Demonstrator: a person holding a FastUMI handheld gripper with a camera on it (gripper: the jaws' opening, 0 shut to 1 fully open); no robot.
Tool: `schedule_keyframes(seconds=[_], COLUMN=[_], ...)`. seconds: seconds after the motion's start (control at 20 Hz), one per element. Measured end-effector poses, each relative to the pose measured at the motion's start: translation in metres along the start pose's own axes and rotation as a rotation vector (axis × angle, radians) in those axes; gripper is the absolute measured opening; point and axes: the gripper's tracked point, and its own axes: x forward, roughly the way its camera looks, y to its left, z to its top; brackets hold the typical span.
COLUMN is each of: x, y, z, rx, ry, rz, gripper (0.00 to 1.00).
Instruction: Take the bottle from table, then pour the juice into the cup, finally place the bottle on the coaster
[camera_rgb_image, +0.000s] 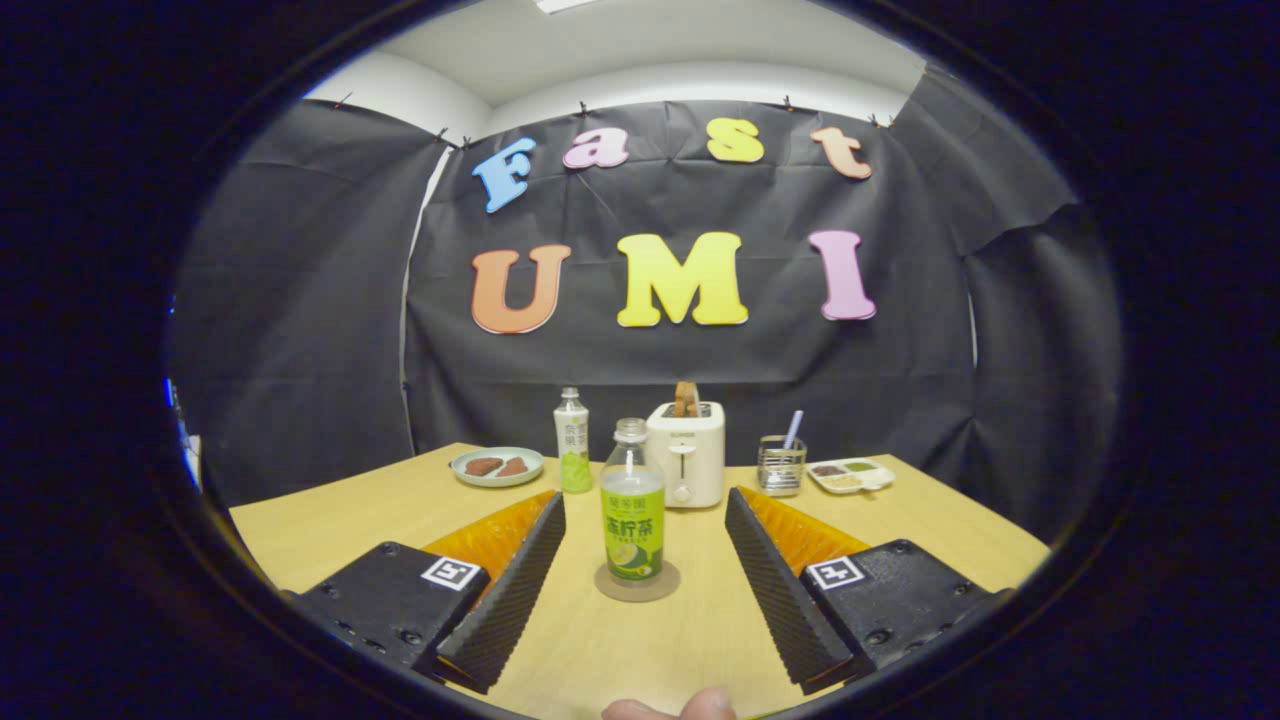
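In the lower middle of the frame the bottle (632, 505) stands upright on the coaster (637, 583), between the fingers of the wide-open gripper (645, 520), probably just released.

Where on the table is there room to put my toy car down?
The gripper is open around the bottle on its coaster. The bare table in front of the plate is free, and so is the patch this side of the snack tray. The back is crowded: second bottle, toaster, wire holder.
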Motion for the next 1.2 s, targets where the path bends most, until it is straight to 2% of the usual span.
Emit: schedule_keyframes(seconds=[0.2,0.45,0.8,1.0,1.2], x=[-0.066,-0.118,-0.138,-0.14,-0.131], y=[-0.028,-0.054,-0.092,-0.107,-0.1], z=[-0.005,-0.011,-0.022,-0.032,-0.036], rx=[-0.082,-0.063,0.049,0.014,-0.039], ry=[0.013,0.002,-0.022,-0.027,-0.031], rz=[-0.053,-0.087,-0.107,-0.103,-0.058], gripper=[1.0,1.0,1.0,1.0,1.0])
